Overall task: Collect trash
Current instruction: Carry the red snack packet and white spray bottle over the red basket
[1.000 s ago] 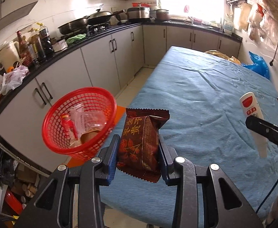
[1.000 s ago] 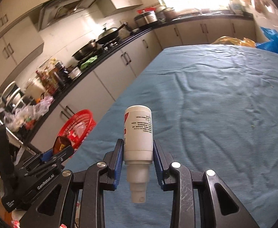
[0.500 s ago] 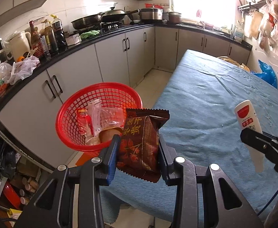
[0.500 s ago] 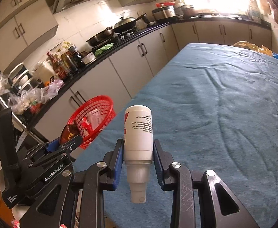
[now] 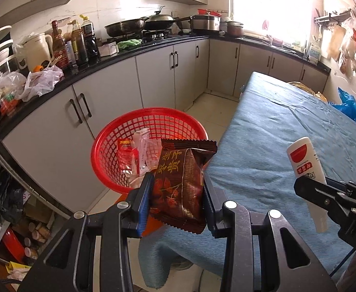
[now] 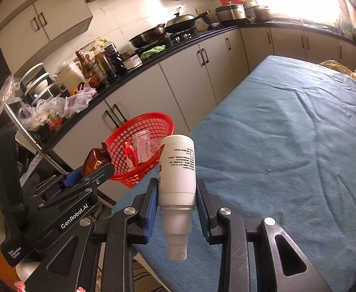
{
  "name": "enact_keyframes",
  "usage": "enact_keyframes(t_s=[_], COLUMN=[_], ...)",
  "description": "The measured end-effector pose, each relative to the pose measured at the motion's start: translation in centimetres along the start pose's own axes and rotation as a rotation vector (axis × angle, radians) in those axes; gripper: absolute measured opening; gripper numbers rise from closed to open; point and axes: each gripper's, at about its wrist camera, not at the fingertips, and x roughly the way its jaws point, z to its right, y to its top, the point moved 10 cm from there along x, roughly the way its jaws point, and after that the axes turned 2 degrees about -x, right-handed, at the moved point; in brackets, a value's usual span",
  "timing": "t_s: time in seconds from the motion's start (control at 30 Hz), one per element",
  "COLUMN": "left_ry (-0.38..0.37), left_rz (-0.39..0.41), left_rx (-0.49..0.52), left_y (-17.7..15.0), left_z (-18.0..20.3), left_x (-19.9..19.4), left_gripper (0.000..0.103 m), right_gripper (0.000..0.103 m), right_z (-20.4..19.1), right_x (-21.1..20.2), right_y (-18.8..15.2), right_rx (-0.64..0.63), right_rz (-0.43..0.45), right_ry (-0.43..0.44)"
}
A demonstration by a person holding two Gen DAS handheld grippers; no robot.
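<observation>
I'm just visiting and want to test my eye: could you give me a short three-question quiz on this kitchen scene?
1. True or false: the left gripper is shut on a brown snack packet.
2. What does the right gripper hold?
A. spoon
B. white bottle
C. cup
3. What colour is the basket with wrappers inside?

Key: 1 true; 2 B; 3 red.

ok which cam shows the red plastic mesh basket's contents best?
Left wrist: the red plastic mesh basket faces it nearly open-on, with wrappers visible inside, though the brown snack packet covers its near rim. Right wrist shows it smaller, side-on, partly behind the white bottle.
</observation>
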Motion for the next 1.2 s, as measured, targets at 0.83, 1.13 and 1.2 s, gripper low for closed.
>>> enact_keyframes(t_s=[0.83,1.13,1.2], left_ry=[0.052,0.049,0.047], left_rz=[0.023,0.029,0.03], left_rx=[-0.049,-0.037,-0.036], left_y=[0.1,0.0,0.1], left_z=[-4.1,-3.4,-3.4], left_x=[-0.7,-1.1,-1.1], left_gripper=[0.036,0.036,0.036], right_gripper=[0.033,0.033,0.033], right_z=[-4.0,-4.2,-4.2], right_x=[2.2,2.1,2.1], right_y=[0.2,0.2,0.1], right_rx=[-0.075,-0.07,-0.068], right_rz=[-0.02,-0.018,-0.02], right_ry=[0.057,0.059,0.06])
